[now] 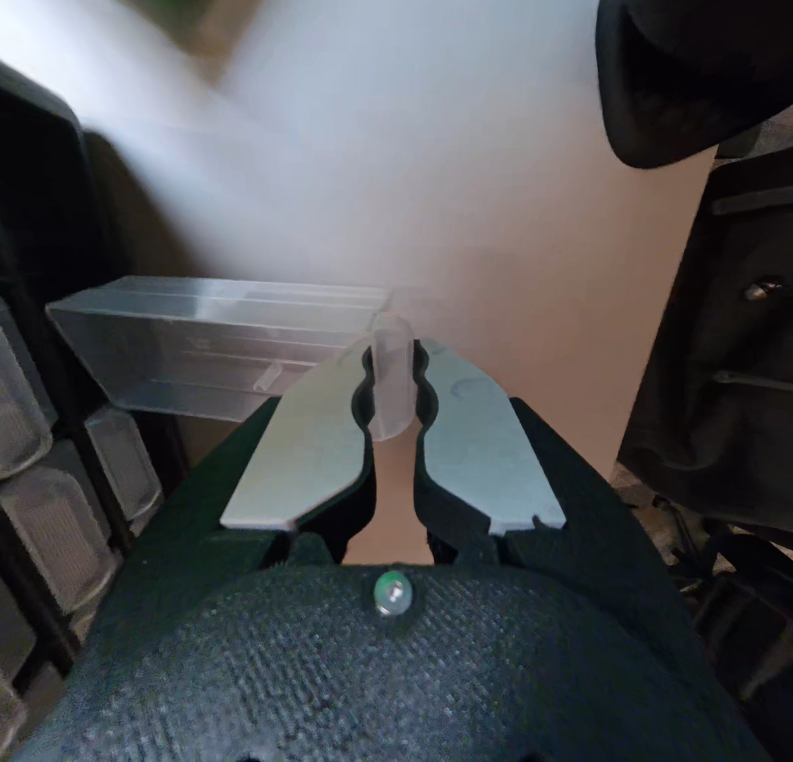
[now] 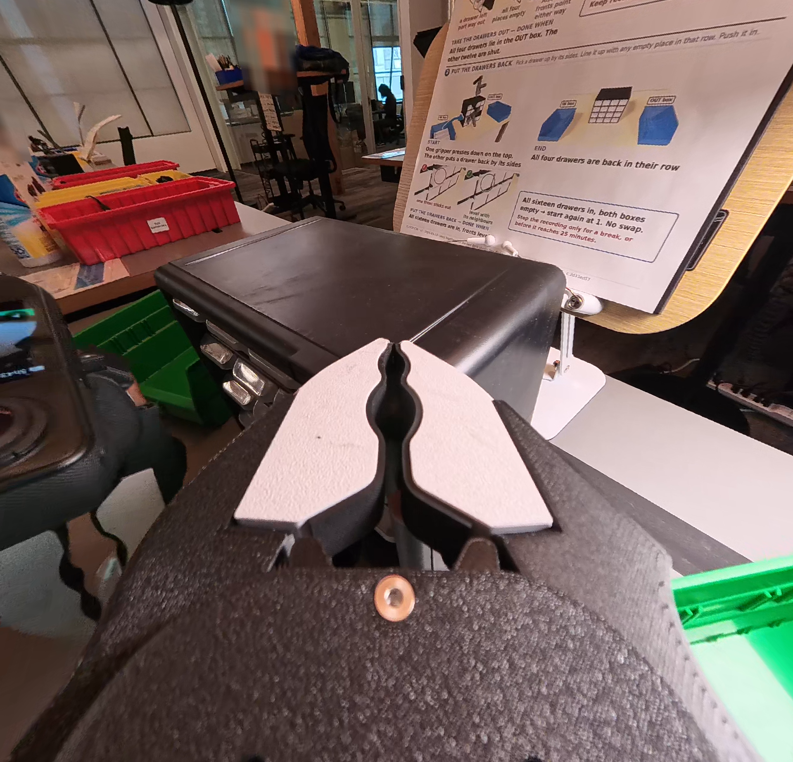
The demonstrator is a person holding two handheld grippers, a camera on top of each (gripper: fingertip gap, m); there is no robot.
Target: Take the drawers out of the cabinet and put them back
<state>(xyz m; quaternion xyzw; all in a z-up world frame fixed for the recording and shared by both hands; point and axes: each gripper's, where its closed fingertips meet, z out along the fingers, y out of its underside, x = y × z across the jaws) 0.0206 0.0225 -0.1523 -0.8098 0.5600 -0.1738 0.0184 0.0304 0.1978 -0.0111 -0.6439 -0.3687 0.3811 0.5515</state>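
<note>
My left gripper (image 1: 392, 355) is shut on the front handle of a clear plastic drawer (image 1: 206, 342). The drawer sticks out sideways to the left, clear of the black cabinet (image 1: 38, 269), whose clear drawer fronts (image 1: 55, 526) line the left edge. The scene behind it is motion-blurred. In the right wrist view my right gripper (image 2: 394, 346) is shut and empty, its tips at the near top edge of the black cabinet (image 2: 343, 282). Several clear drawer fronts (image 2: 246, 376) show on the cabinet's left face. The left gripper's body (image 2: 38, 398) shows at the left edge.
A green bin (image 2: 171, 368) sits left of the cabinet and another green bin (image 2: 738, 638) at lower right. An instruction board (image 2: 600, 119) on a white stand rises behind the cabinet. Red and yellow bins (image 2: 133, 213) stand on a far table. The right gripper's dark body (image 1: 708, 226) fills the left wrist view's right edge.
</note>
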